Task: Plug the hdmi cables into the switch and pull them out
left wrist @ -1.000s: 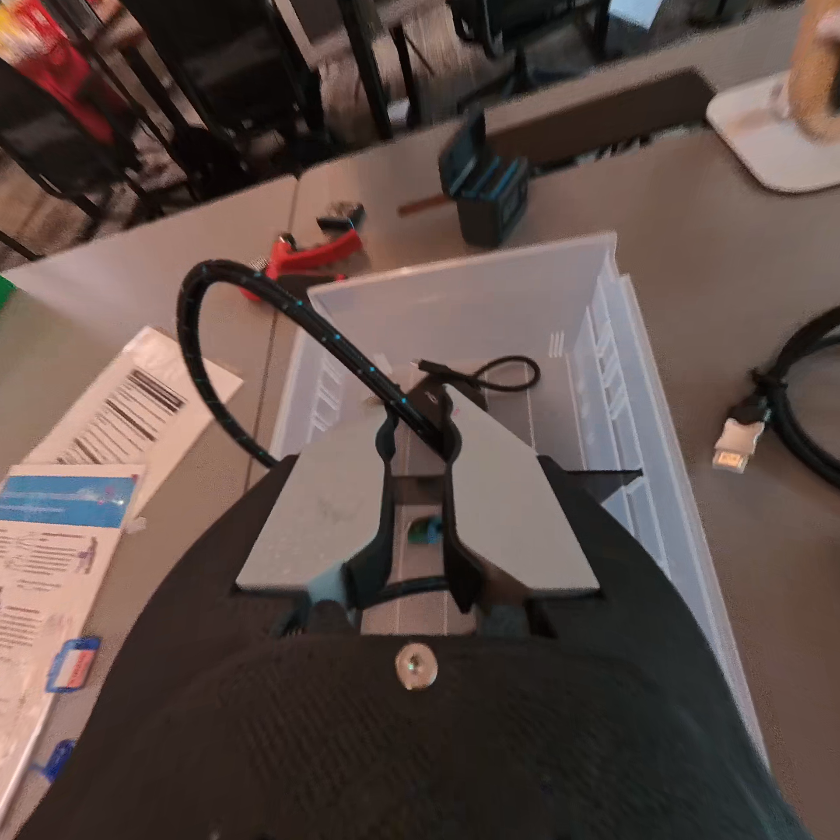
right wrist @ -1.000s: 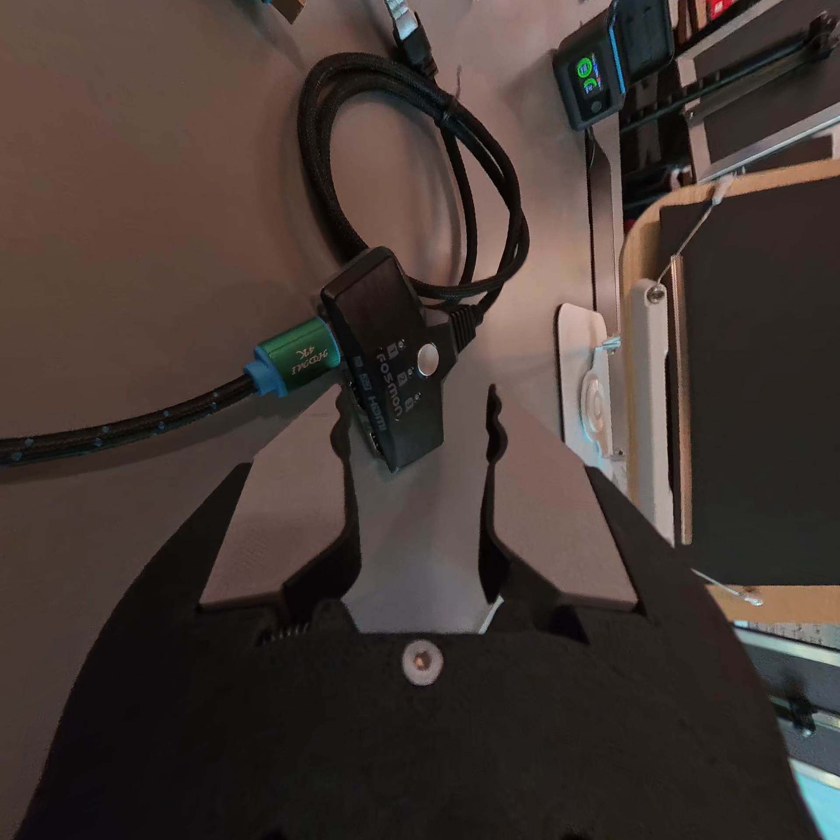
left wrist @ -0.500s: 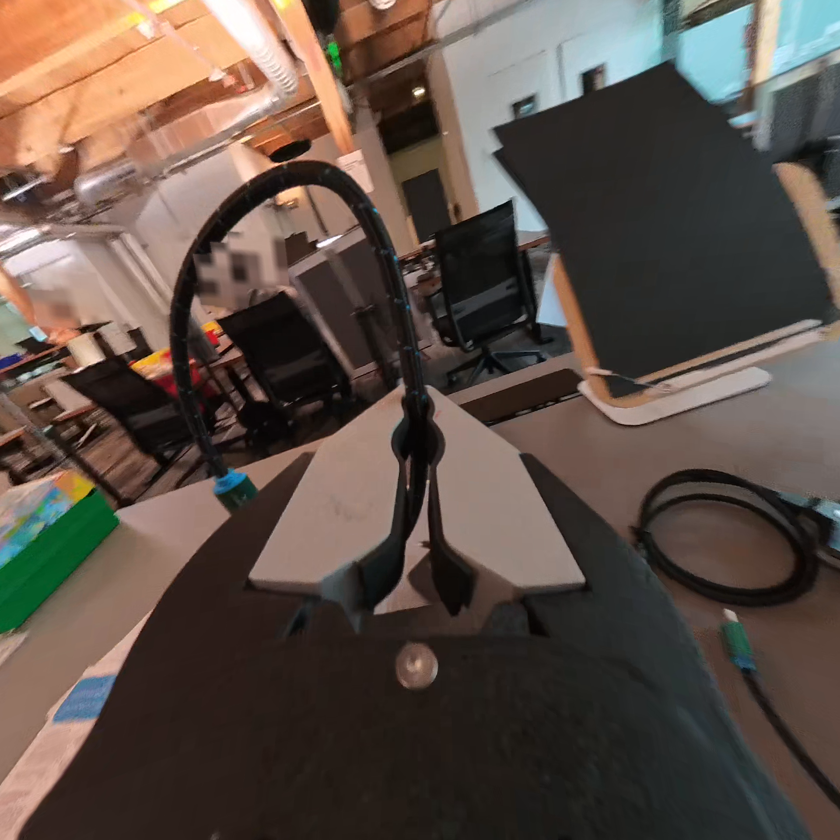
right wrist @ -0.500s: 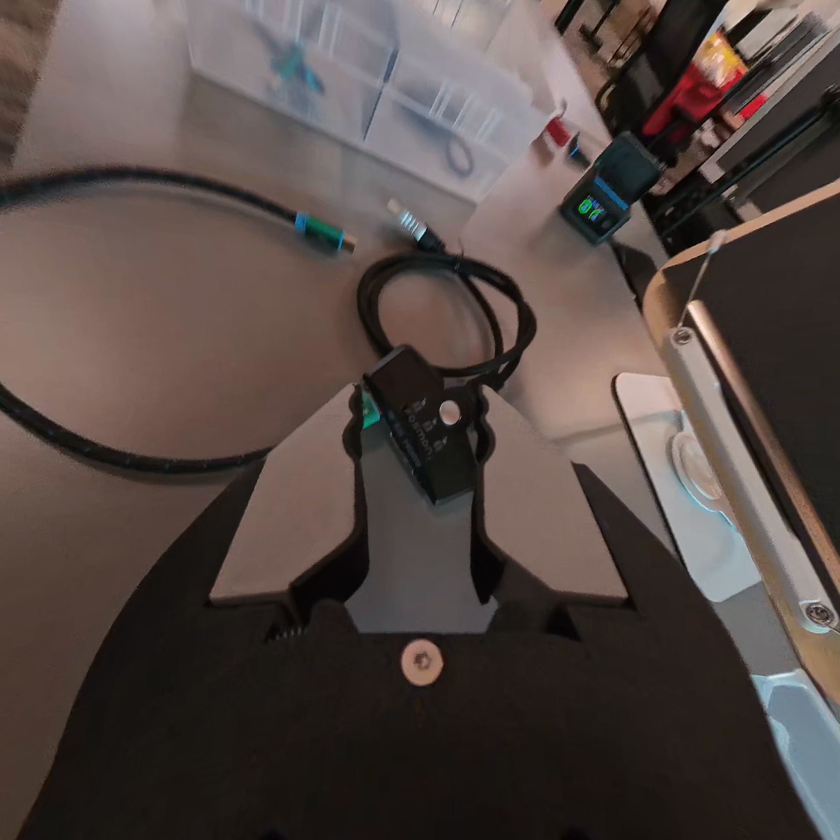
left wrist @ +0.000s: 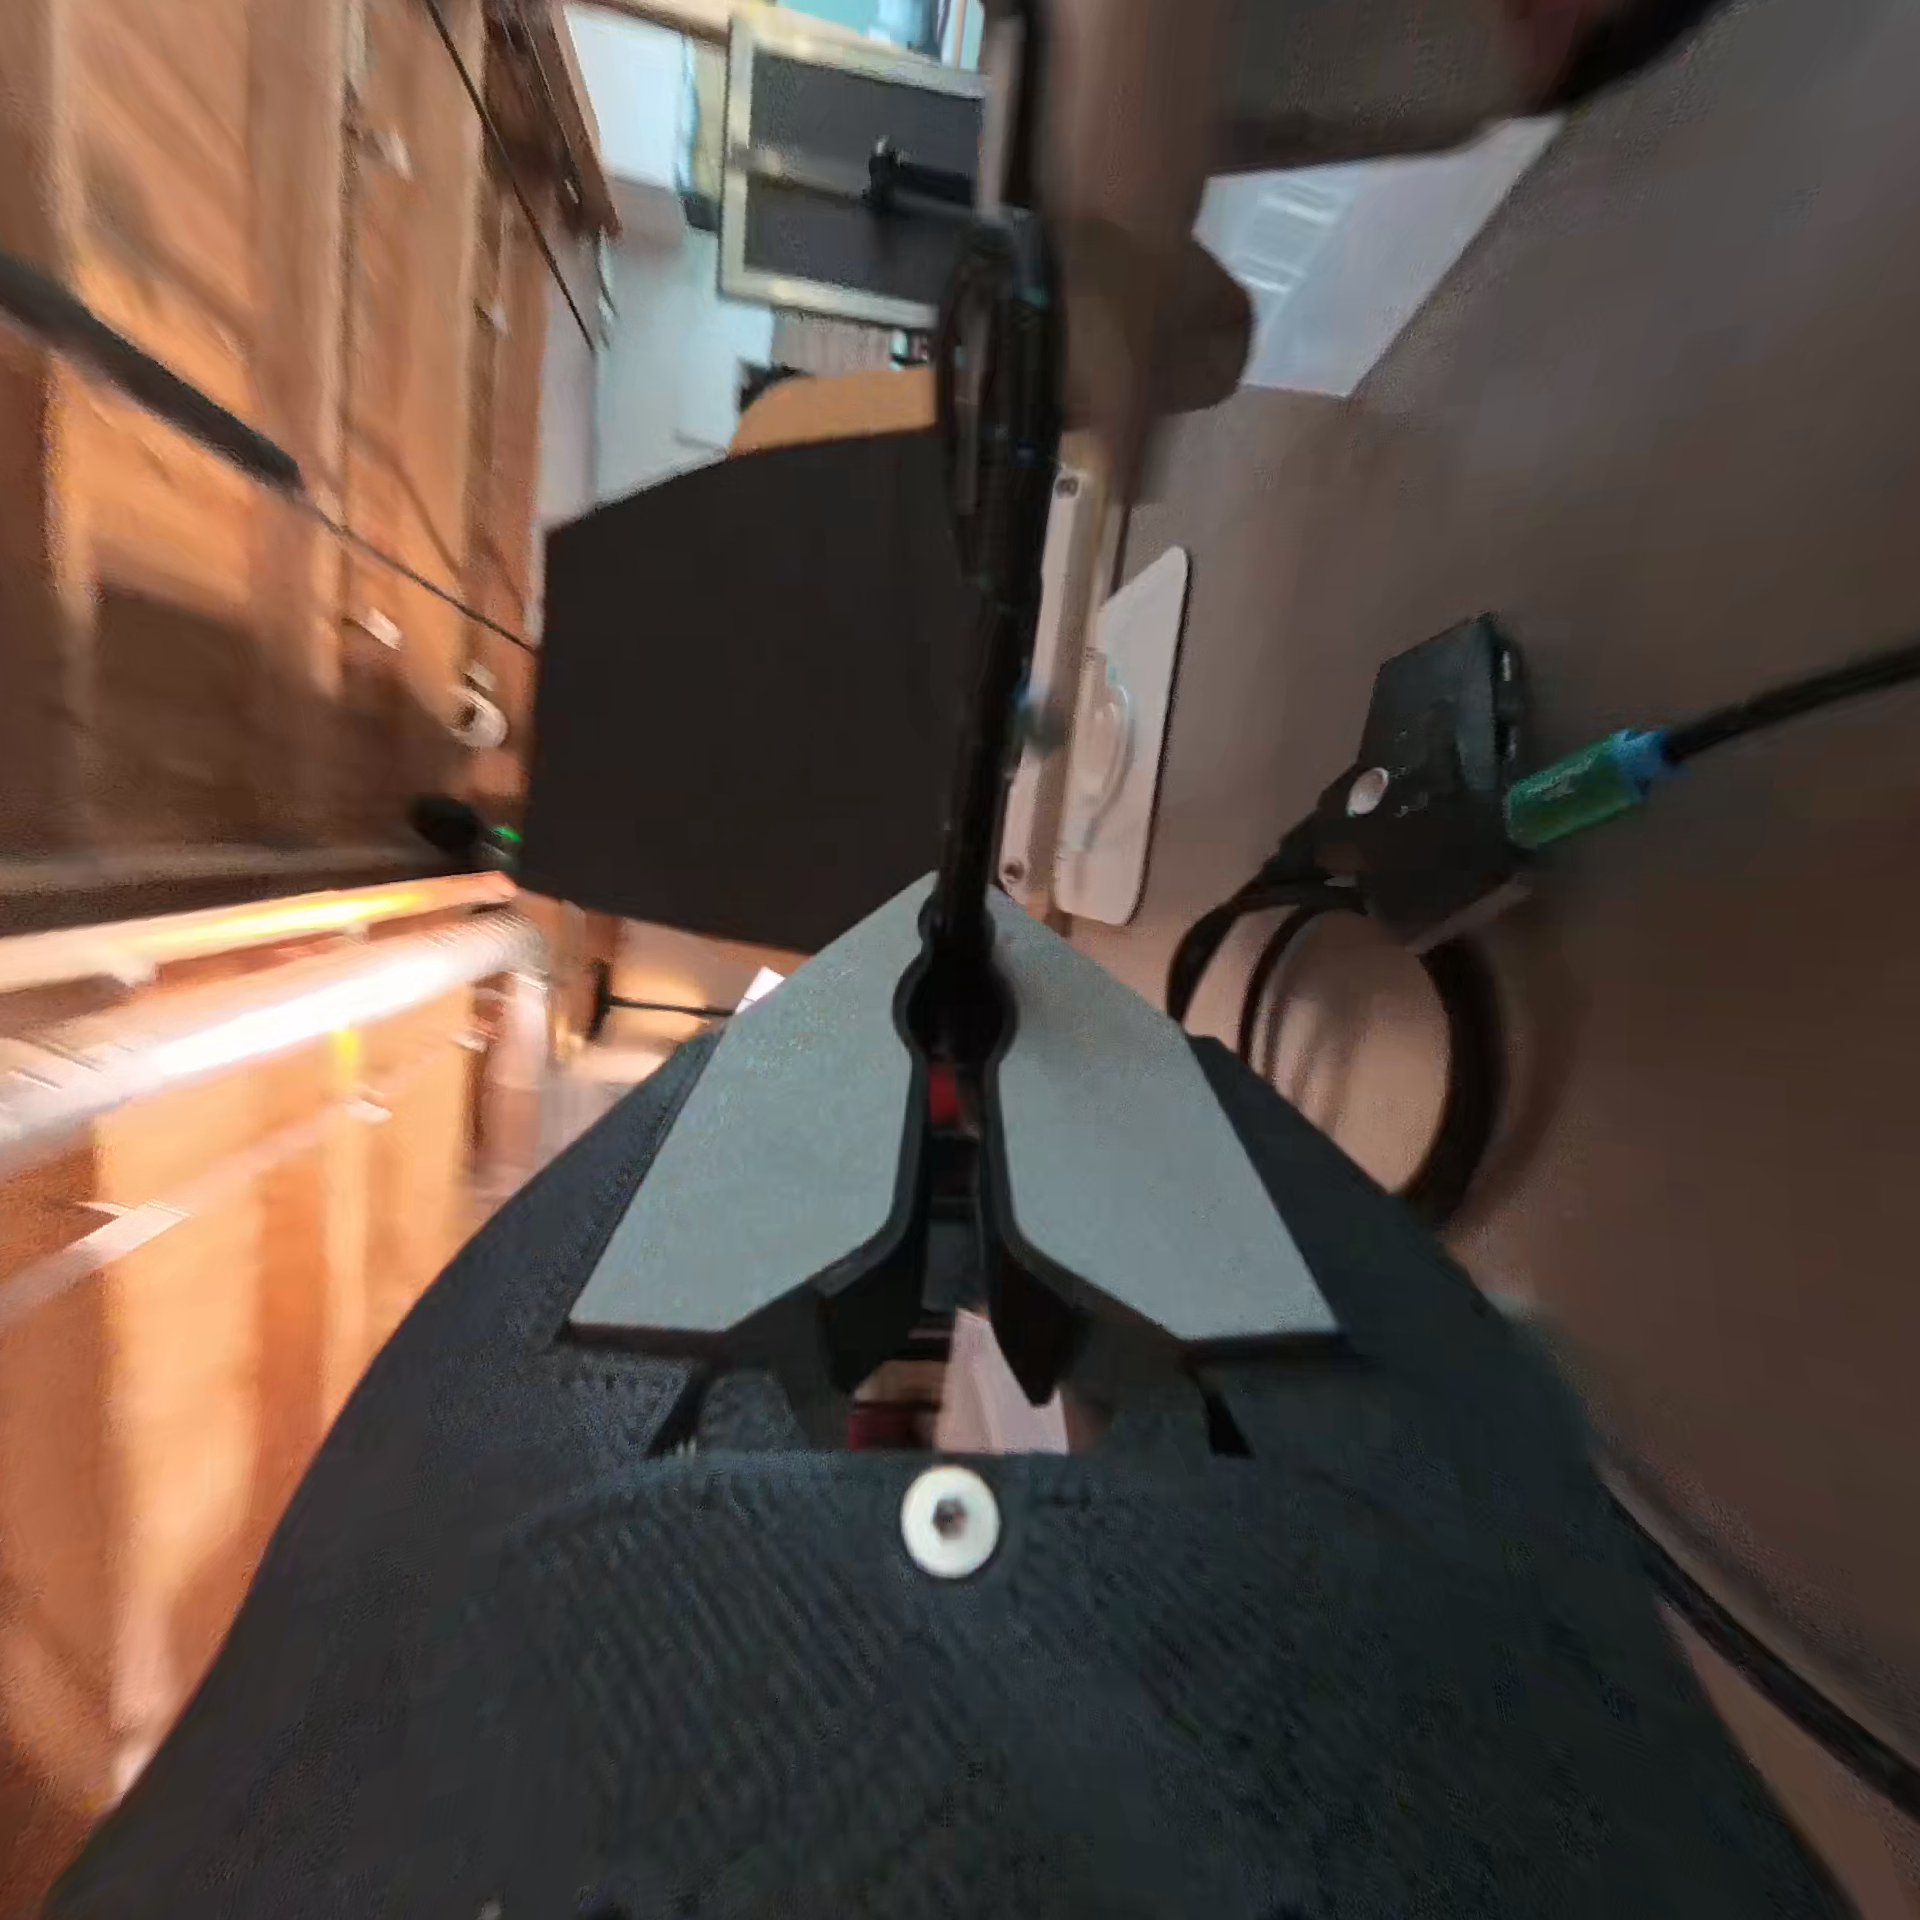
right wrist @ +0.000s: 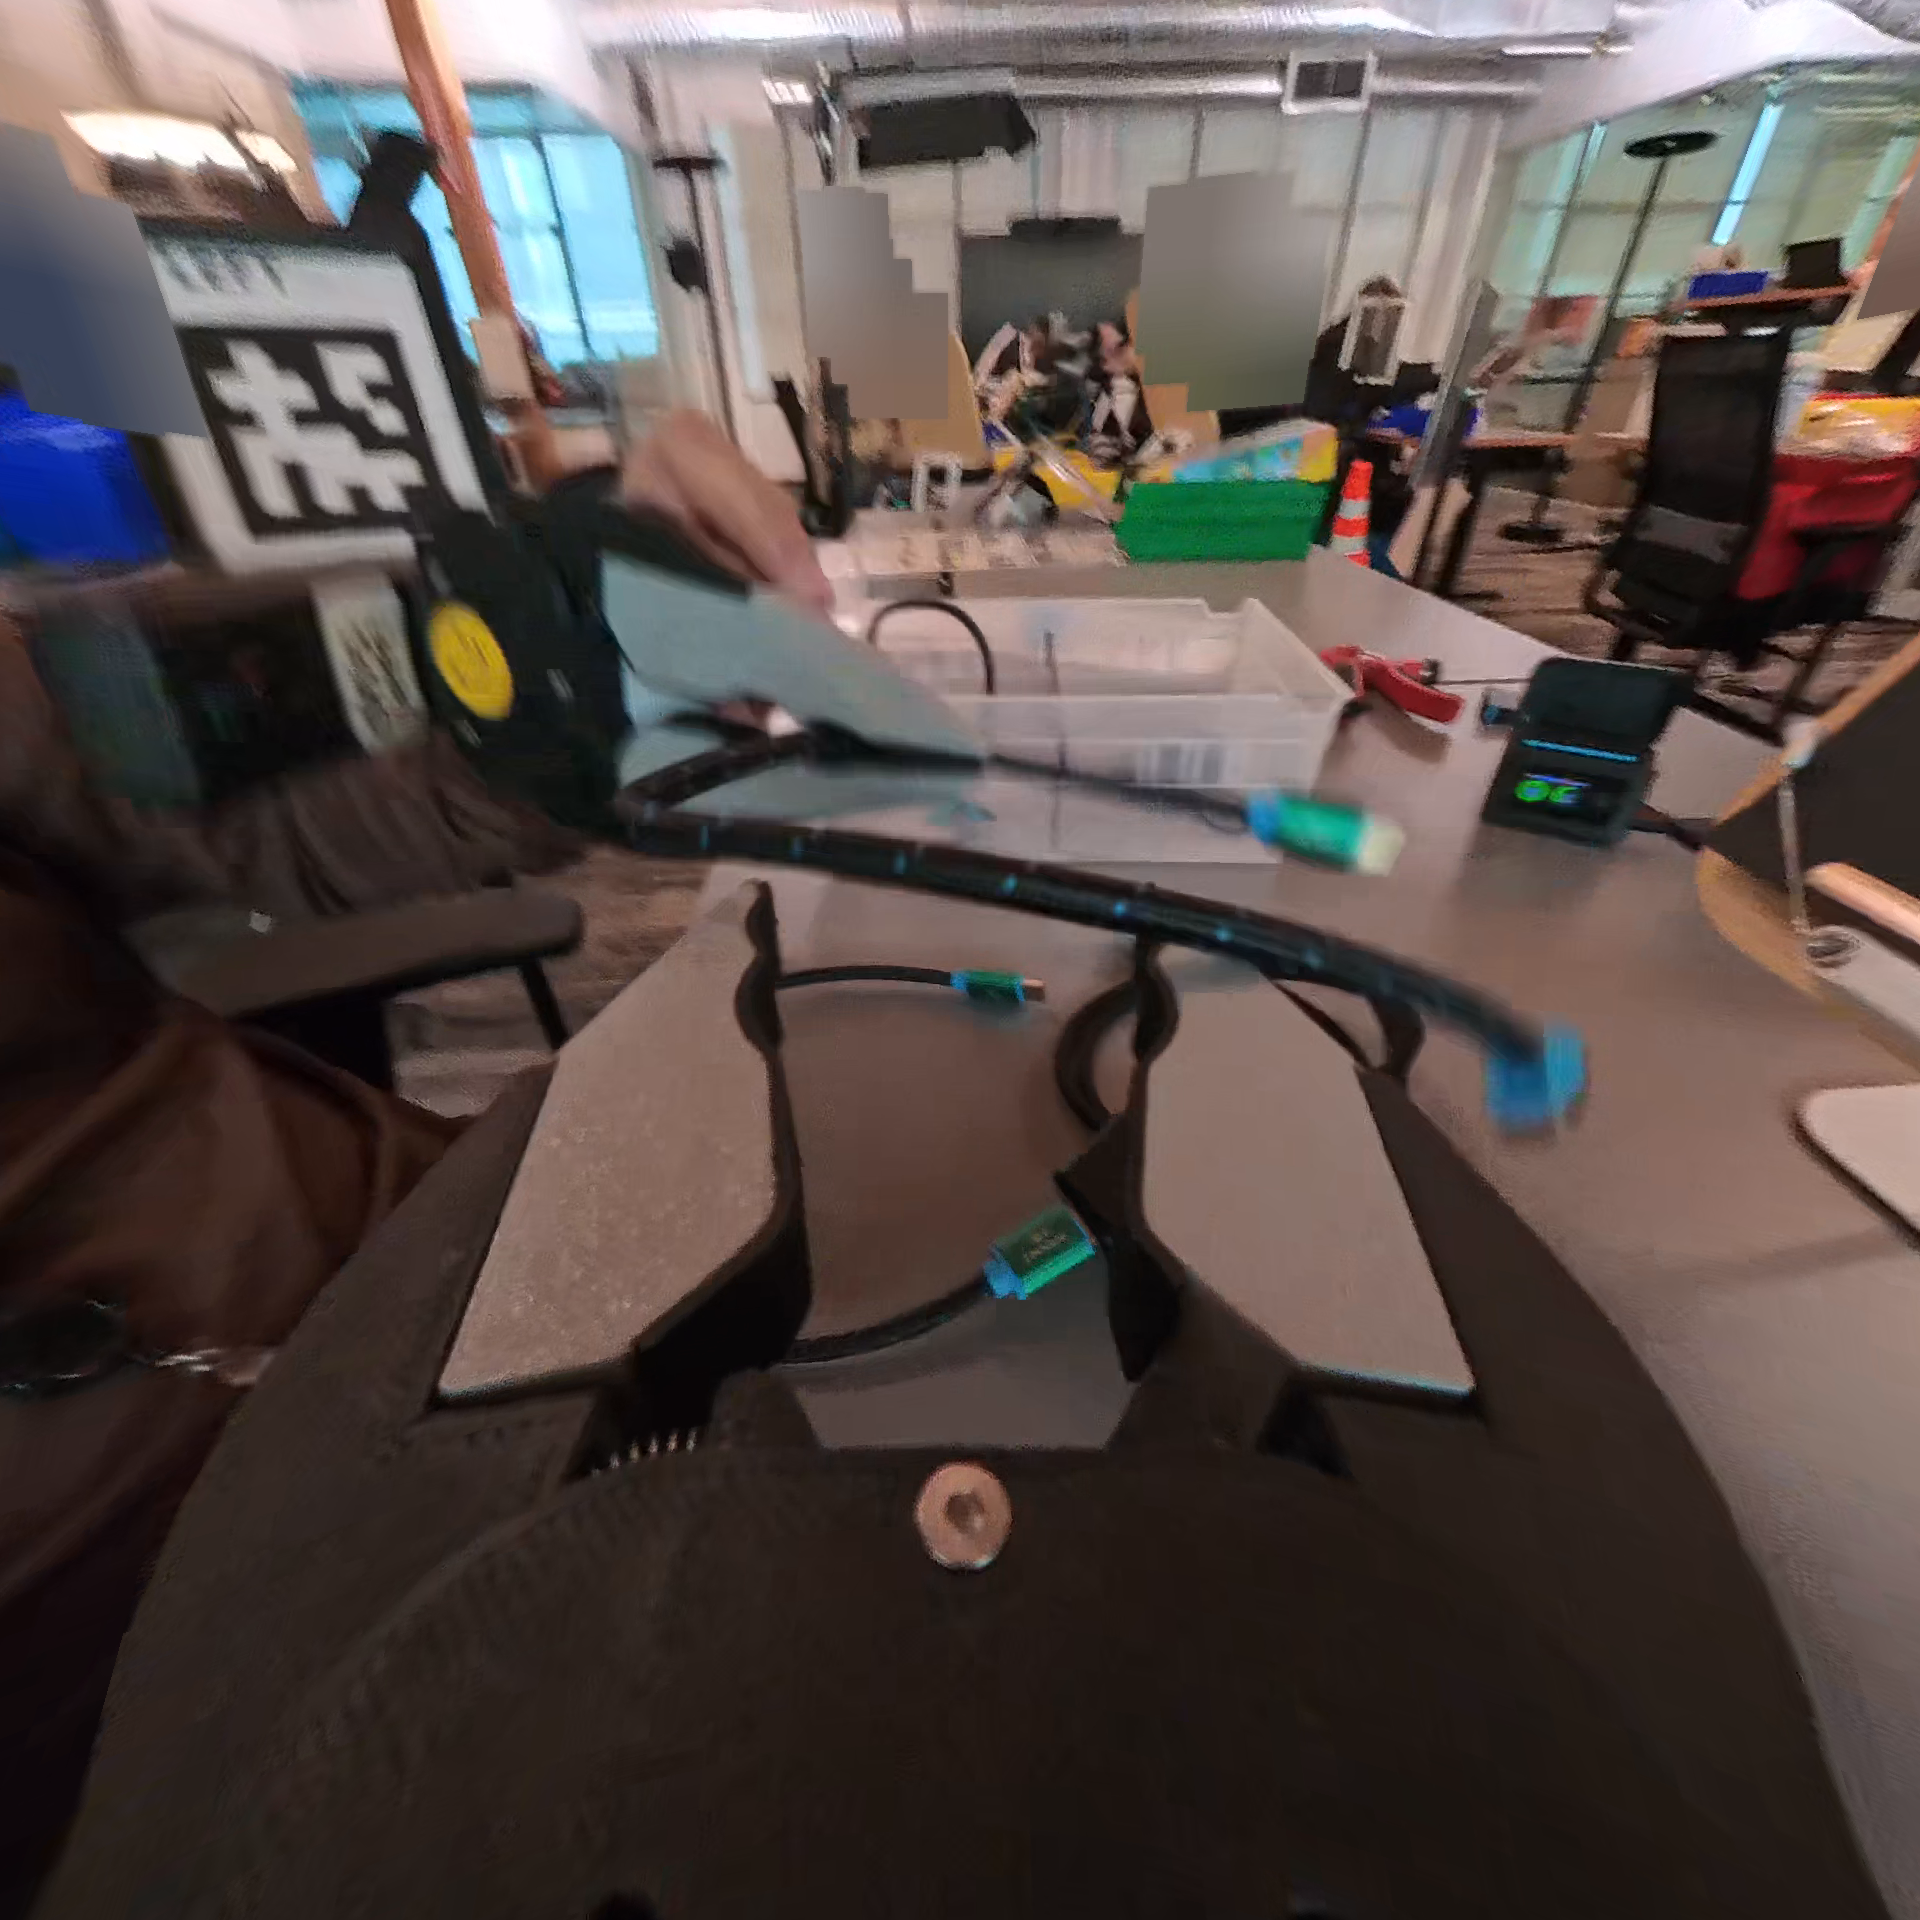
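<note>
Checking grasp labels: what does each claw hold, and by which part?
Left claw pinches the black braided cable along its cord. Right claw is open, empty.

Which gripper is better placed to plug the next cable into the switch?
Left. The left gripper is shut on a braided cable, beside the switch on the table. The right gripper is open and empty, so it would probably only steady the switch.
</note>
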